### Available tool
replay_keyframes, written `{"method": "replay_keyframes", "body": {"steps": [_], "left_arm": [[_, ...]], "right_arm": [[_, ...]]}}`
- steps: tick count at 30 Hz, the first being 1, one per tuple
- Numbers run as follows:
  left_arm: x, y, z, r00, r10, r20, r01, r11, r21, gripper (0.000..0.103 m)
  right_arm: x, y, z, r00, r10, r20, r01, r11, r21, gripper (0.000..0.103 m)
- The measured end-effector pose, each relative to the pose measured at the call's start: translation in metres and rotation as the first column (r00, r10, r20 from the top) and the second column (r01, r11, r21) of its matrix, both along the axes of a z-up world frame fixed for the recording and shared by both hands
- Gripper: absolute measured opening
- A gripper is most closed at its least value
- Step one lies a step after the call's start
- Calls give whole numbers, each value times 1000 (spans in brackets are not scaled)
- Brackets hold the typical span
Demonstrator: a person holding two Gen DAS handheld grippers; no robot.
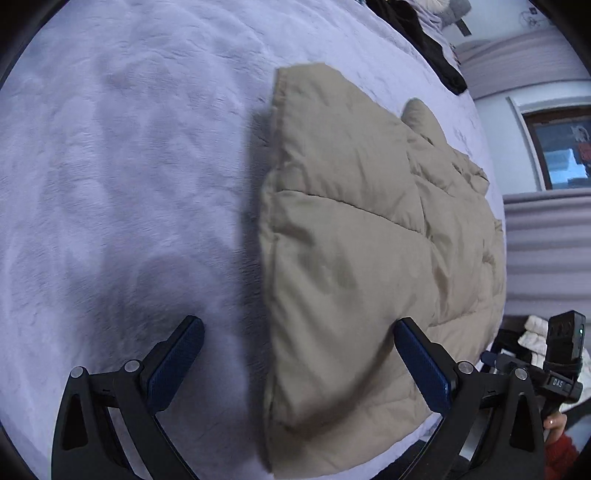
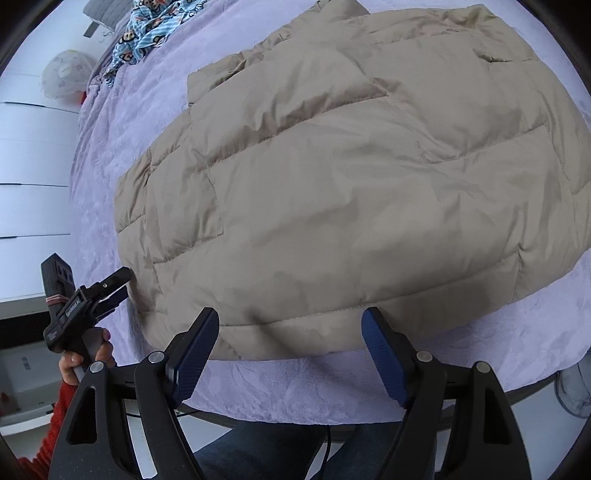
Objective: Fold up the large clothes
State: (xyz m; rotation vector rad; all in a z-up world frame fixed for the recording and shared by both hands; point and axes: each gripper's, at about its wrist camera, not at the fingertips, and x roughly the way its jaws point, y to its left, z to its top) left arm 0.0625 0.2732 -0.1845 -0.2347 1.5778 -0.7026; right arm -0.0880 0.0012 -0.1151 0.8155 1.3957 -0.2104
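Across the middle of the right wrist view, a beige puffer jacket (image 2: pixel 332 184) lies flat on a lavender plush blanket (image 2: pixel 480 350) that covers the bed. Its quilted panels fill most of the frame, and its near hem runs just above the right gripper (image 2: pixel 290 330). That gripper's two blue-padded fingers (image 2: pixel 195 354) stand spread wide at the bottom of the frame, with the hem's edge showing between their tips; the pads press on nothing. Below them, dark blue trousers (image 2: pixel 258 450) of the person show at the bottom edge.

At the lower left of the same view, the left gripper (image 2: pixel 120 284) reaches toward the jacket's left corner, held by a hand (image 2: pixel 86 360) with a red sleeve (image 2: pixel 55 417) beneath it. From this angle I cannot tell whether its tip touches the cloth.

Seen from the left wrist camera, the jacket (image 1: pixel 351 240) occupies the centre and right of the frame, folded to a long padded block, while bare blanket (image 1: pixel 110 166) fills the left half. The left gripper (image 1: pixel 299 332) has its fingers set far apart at the bottom, one over the blanket, the other in front of the jacket's near edge, nothing pinched. A black garment (image 1: pixel 424 44) lies at the upper right, and a patterned blue cloth (image 2: pixel 147 33) sits at the right wrist view's upper left.
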Motion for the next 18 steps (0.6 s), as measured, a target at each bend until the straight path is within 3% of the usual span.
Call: {"method": "replay_keyframes", "body": {"steps": [3,9,11,12,14,16,17,18], "left_arm": [[3,-27,-11,997,-73,-20,72,996,-47,103],[11,-52,-20,990,-129,-62,123,988,-96,103],[11,-56,-18,986,-156,-65,146,981,-129,69],[11,-56,-18,981,-159,-107,138,974,-182,39],[10,-56,-11,983,-123,-134,93,973,-210,28],[6,-58,9,989,-121,-86,102,974,-203,24],[3,-58,20,991,-118,-68,102,972,-210,22],[1,-59,30,992,-113,-56,98,970,-220,21]], "right_arm": [[-2,-3,2,1000,-9,-15,9,1000,-14,82],[-6,-6,5,999,-17,-29,16,999,-35,82],[-6,-10,6,999,-25,-28,23,999,-48,82],[-6,-14,8,999,-28,-21,27,998,-55,82],[-5,-22,15,1000,-30,0,30,995,-93,82],[-2,-34,19,999,-29,14,31,990,-134,82],[1,-40,20,999,-26,28,29,989,-145,72],[5,-46,20,999,-15,41,21,988,-153,42]]}}
